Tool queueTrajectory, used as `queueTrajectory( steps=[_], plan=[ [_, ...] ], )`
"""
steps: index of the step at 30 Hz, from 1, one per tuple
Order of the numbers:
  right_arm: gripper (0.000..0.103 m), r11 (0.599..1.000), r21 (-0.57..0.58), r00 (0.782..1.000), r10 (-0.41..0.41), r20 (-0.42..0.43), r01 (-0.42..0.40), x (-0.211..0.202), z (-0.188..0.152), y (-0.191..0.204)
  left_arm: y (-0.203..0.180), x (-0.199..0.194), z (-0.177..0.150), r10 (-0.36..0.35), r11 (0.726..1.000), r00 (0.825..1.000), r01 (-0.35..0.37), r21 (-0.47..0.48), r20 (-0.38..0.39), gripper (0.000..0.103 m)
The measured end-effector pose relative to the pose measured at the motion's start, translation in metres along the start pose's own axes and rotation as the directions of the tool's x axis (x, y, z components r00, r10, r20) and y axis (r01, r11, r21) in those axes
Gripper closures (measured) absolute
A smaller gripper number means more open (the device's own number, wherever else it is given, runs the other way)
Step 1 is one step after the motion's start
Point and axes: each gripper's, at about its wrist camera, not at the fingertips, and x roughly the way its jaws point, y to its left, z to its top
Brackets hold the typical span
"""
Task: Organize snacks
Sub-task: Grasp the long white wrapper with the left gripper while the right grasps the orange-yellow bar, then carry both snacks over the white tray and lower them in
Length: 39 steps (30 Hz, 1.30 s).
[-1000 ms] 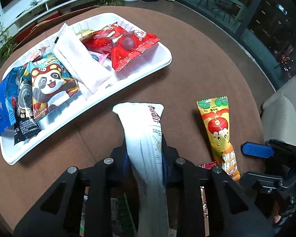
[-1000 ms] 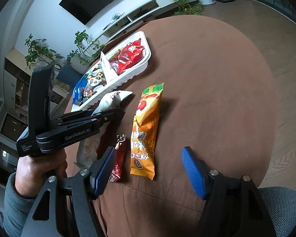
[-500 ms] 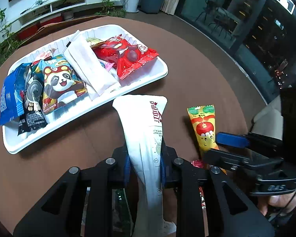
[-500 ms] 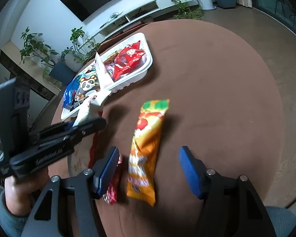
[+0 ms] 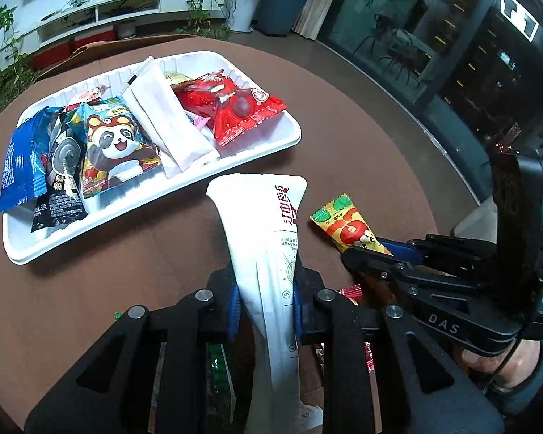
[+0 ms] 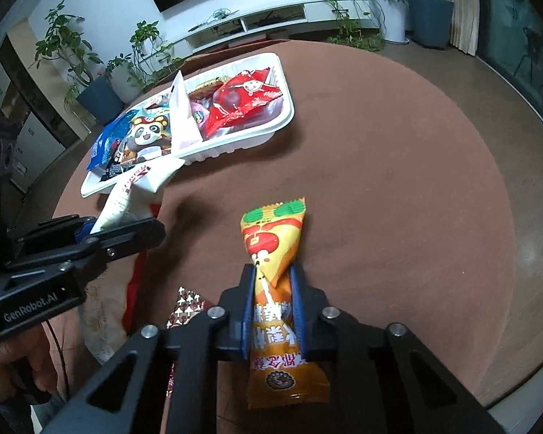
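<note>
My left gripper (image 5: 264, 282) is shut on a long white snack packet (image 5: 260, 217), which hangs lifted just in front of the white tray (image 5: 101, 224). The tray holds several snacks, among them a panda packet (image 5: 116, 144), a white sachet (image 5: 166, 123) and a red packet (image 5: 235, 108). My right gripper (image 6: 271, 278) has its jaws closing on the orange-yellow apple packet (image 6: 271, 231). The blue pads pinch the packet's middle as it lies on the brown table (image 6: 398, 181). In the right wrist view the left gripper (image 6: 90, 231) with the white packet (image 6: 134, 188) is at the left.
Small red patterned wrappers (image 6: 184, 307) lie on the table near the front edge, between the two grippers. The round table's right half is bare brown cloth. Beyond it are a low white shelf with plants (image 6: 257, 18) and dark glass doors (image 5: 452, 54).
The right gripper's wide-open jaws have come down and closed around the orange-yellow packet. The left gripper has carried the white packet closer to the tray.
</note>
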Motion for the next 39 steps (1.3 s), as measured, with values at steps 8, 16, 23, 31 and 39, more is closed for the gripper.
queueTrajectory(
  steps=[8, 16, 23, 31, 39],
  plan=[
    [0.086, 0.99, 0.099, 0.994, 0.099, 0.045, -0.103, -0.013, 0.0, -0.017, 0.001, -0.026, -0.005, -0.049, 0.998, 0.998, 0.051, -0.037, 0.05, 0.084],
    [0.087, 0.949, 0.201, 0.969, 0.228, 0.093, -0.243, -0.035, 0.004, -0.036, 0.005, -0.062, -0.018, -0.132, 0.984, 0.985, 0.144, -0.106, 0.109, 0.084],
    [0.087, 0.902, 0.312, 0.954, 0.263, 0.148, -0.297, -0.049, 0.017, -0.075, 0.047, -0.107, -0.027, -0.129, 0.963, 0.972, 0.17, -0.211, 0.194, 0.084],
    [0.087, 0.899, 0.324, 0.942, 0.215, 0.258, -0.293, -0.083, 0.073, -0.104, 0.11, -0.162, 0.002, -0.054, 0.946, 0.957, 0.14, -0.293, 0.285, 0.084],
    [0.087, 0.93, 0.146, 0.912, 0.285, 0.294, -0.338, -0.082, 0.169, -0.03, 0.144, -0.172, 0.062, 0.024, 0.947, 0.957, 0.071, -0.312, 0.29, 0.084]
  ],
)
